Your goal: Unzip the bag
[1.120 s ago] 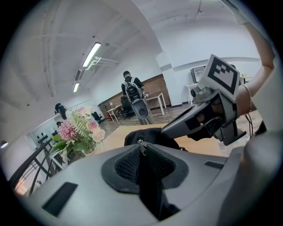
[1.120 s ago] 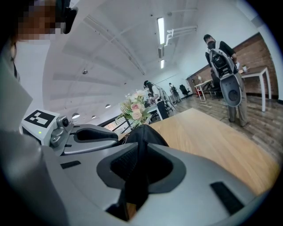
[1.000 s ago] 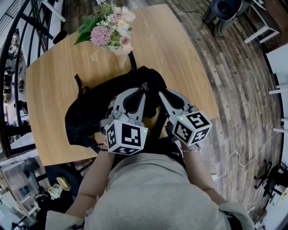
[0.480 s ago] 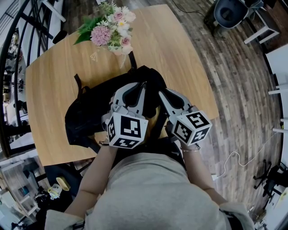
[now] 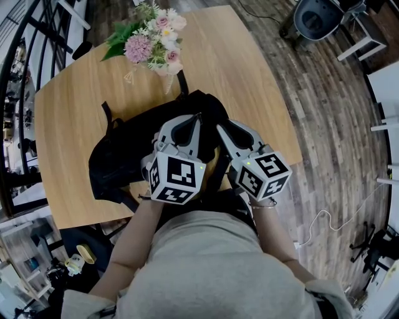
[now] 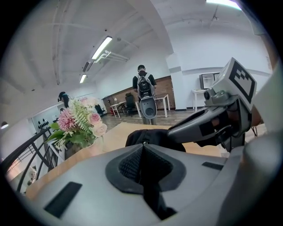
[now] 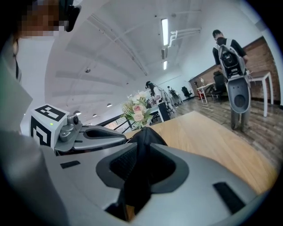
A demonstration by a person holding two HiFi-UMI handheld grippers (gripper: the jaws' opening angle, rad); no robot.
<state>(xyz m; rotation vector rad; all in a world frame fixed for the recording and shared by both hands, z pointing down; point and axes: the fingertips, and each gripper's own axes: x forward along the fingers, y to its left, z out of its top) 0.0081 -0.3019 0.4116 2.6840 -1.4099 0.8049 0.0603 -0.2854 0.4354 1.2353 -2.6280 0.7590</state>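
Note:
A black bag (image 5: 121, 156) lies on the wooden table (image 5: 249, 75), and both grippers rest on its top. My left gripper (image 5: 199, 118) is shut, its tips pinching the small metal zipper pull (image 6: 143, 142) at the bag's ridge. My right gripper (image 5: 219, 128) sits just to its right with a fold of black bag fabric (image 7: 138, 176) between its jaws. Those jaws are opening, though the fabric still fills the gap and touches both pads. In the right gripper view the left gripper's fingers (image 7: 104, 134) lie alongside.
A bunch of pink and white flowers (image 5: 153, 40) stands on the table just beyond the bag. The table's near edge runs under my arms, with wood flooring to the right. A person with a backpack (image 6: 144, 86) stands across the room by a chair (image 5: 312, 15).
The left gripper has slid a little forward along the bag and its jaws have closed at the zipper pull. The right gripper has shifted slightly left, still holding the fabric.

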